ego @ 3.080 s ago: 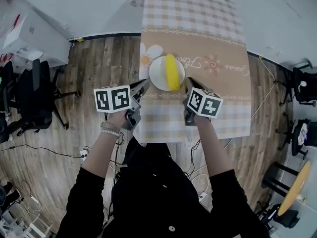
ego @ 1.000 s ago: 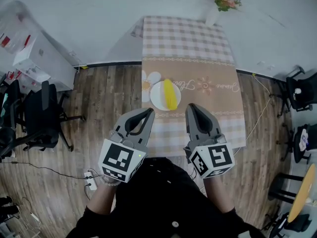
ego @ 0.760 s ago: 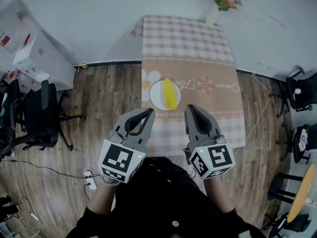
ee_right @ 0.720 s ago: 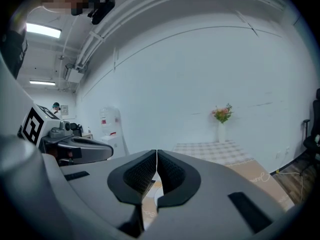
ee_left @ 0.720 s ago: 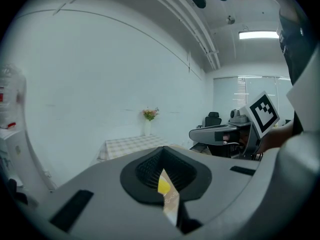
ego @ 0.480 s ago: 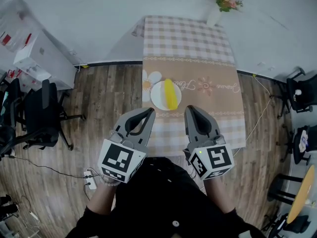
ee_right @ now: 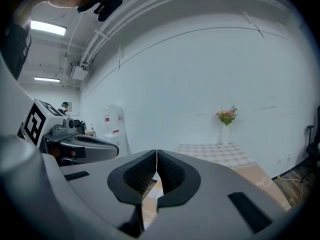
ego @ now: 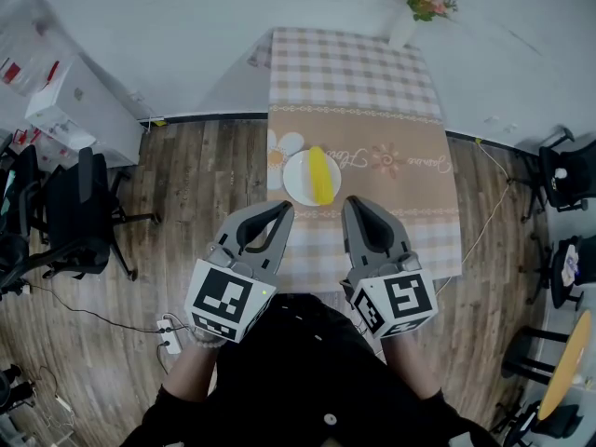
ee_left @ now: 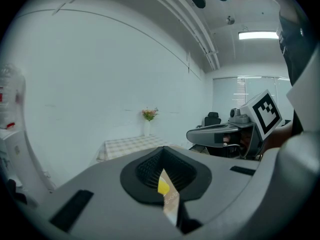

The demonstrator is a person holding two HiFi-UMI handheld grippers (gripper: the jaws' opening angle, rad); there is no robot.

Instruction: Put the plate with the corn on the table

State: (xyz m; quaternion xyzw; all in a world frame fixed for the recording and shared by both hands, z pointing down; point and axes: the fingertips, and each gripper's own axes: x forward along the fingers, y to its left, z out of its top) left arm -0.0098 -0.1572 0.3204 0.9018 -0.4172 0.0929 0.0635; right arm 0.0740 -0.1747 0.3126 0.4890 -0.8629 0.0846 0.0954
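A white plate (ego: pixel 310 179) with a yellow corn cob (ego: pixel 319 176) lies on the table (ego: pixel 391 128), near its left edge on the beige runner. My left gripper (ego: pixel 284 209) and right gripper (ego: pixel 352 203) hang side by side in the air short of the plate, touching nothing. Both are shut and empty. In the left gripper view the left gripper (ee_left: pixel 161 153) has its jaws together, and a sliver of the corn cob (ee_left: pixel 163 187) shows below them. The right gripper (ee_right: pixel 157 156) is also closed in its own view.
A vase of flowers (ego: pixel 410 12) stands at the table's far right corner by the white wall. Office chairs (ego: pixel 65 217) stand on the wooden floor at left and another chair (ego: pixel 568 170) at right. A white cabinet (ego: pixel 79 105) is at the far left.
Three seconds ago both grippers flanked the plate; they have since drawn back toward the person. Over the last second the right gripper edged slightly left, and the left stayed still.
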